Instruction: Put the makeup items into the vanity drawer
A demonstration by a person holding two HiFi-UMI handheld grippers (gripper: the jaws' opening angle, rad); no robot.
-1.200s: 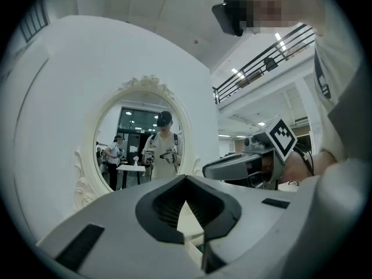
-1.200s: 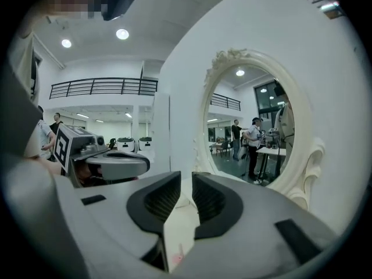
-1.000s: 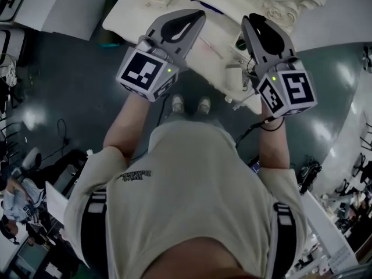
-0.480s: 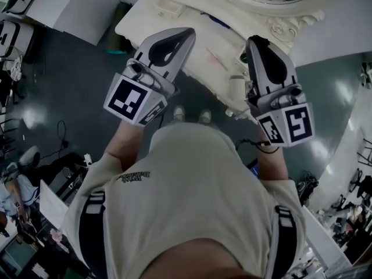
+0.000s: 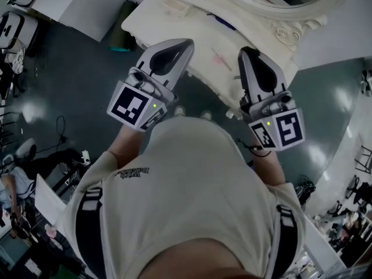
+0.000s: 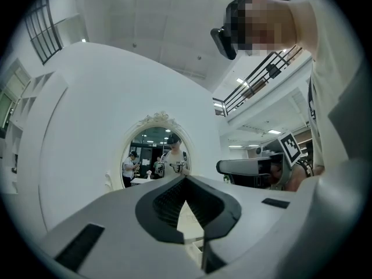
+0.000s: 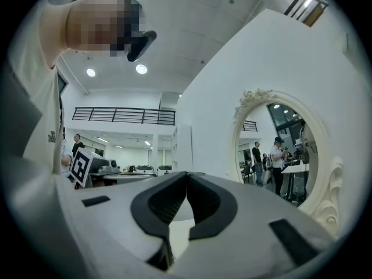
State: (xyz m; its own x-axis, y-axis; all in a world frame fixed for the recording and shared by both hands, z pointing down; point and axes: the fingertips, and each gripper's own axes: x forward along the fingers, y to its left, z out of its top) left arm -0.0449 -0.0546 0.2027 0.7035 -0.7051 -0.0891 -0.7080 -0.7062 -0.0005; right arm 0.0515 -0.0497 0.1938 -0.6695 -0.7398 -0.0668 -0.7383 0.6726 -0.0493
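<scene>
R tongs (image 5: pixel 249 54) shut now, empty, backed off vanity (image 5: pixel 165 25)

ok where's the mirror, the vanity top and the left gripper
mirror (image 6: pixel 152 150): left gripper view, on the glass
vanity top (image 5: pixel 160 22): head view, bare left part
left gripper (image 5: pixel 187 43): head view, between its fingertips

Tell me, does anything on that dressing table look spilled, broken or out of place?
Nothing stands out. The cream vanity top looks tidy and undamaged. A thin pink item and a dark blue one lie on it, with nothing spilled.
</scene>
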